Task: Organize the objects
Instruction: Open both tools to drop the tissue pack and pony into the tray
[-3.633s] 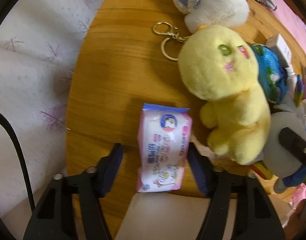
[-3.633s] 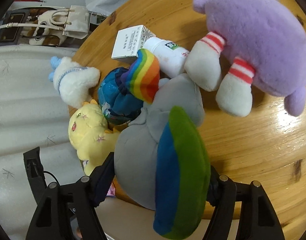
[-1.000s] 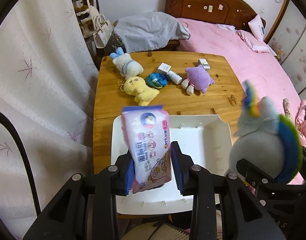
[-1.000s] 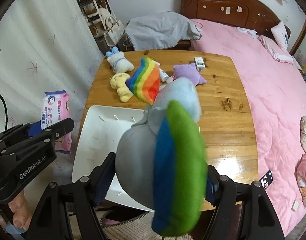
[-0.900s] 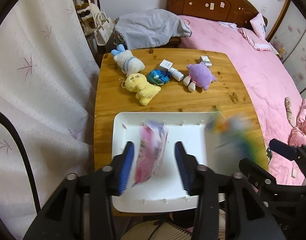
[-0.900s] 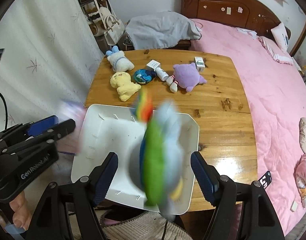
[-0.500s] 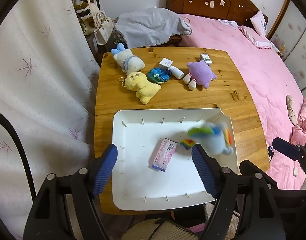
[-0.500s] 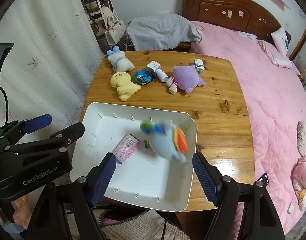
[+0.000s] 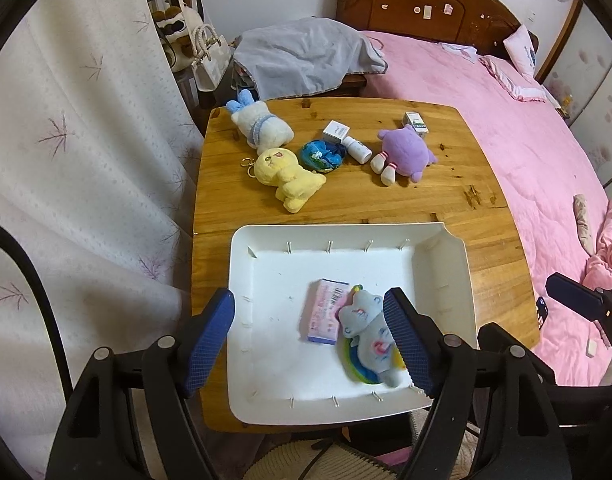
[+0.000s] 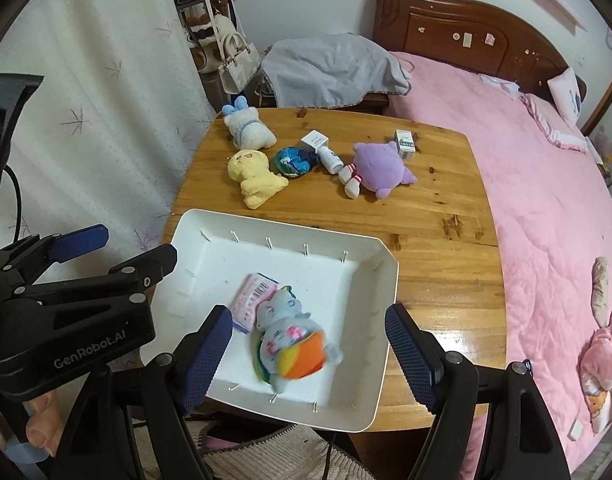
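Left tongs (image 9: 309, 334): yours, held above the tray (image 9: 242, 264), jaws wide apart, nothing between them. Likely parked high so the whole table (image 9: 481, 240) reads before your next pick.

Wipes pack (image 9: 325, 312): flat in the tray, below and between the left jaws, touching the pony.

Pony (image 9: 369, 344): rainbow plush lying in the tray by the left tongs' right jaw, which overlaps its flank in the left view. The right view shows it whole but blurred, so it may not be at rest.

Right tongs (image 10: 309, 350): jaws wide apart, empty, above the tray's near edge.

Beyond both tongs, on the table's far half, left to right: white bunny (image 9: 258, 126), yellow plush (image 9: 284, 178), blue pouch (image 9: 319, 155), white box (image 9: 335, 131), bottle (image 9: 357, 149), purple plush (image 9: 403, 158), green box (image 9: 415, 122). All lie outside the tray, so most of the sorting looks undone.

Only the right view shows your left hand (image 10: 42, 428) under its tool; only the left shows the yellow plush's keyring (image 9: 250, 166).
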Tool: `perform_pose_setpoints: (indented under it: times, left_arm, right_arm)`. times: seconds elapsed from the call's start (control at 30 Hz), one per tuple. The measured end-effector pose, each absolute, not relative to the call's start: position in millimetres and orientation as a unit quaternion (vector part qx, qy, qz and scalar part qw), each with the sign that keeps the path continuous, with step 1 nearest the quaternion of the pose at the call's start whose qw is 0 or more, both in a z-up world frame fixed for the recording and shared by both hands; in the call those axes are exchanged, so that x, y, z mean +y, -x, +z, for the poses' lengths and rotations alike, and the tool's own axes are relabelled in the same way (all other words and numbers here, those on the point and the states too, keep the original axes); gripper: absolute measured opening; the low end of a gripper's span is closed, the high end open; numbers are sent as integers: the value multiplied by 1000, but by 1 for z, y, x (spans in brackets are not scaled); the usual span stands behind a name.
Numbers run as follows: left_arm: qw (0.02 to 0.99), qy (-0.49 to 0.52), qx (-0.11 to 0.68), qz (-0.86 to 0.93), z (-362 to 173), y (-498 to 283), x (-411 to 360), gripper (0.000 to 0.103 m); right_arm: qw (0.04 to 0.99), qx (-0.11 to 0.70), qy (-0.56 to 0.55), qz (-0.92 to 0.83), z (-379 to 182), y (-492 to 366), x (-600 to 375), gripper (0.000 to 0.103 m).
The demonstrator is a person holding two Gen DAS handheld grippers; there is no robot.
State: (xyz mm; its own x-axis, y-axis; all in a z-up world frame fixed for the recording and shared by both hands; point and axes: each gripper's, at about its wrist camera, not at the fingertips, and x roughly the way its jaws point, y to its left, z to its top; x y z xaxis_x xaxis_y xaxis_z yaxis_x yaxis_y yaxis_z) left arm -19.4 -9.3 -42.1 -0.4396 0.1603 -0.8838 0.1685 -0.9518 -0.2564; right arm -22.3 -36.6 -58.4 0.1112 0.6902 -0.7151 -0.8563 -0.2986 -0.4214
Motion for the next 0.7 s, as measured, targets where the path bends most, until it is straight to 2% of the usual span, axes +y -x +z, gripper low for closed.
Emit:
perform_pose_setpoints:
  times: [0.7]
  left_arm:
    - [19,-515,166,-841,-40,30,-15,80]
  right_arm:
    - [610,128,439,647,-50,26,-19,79]
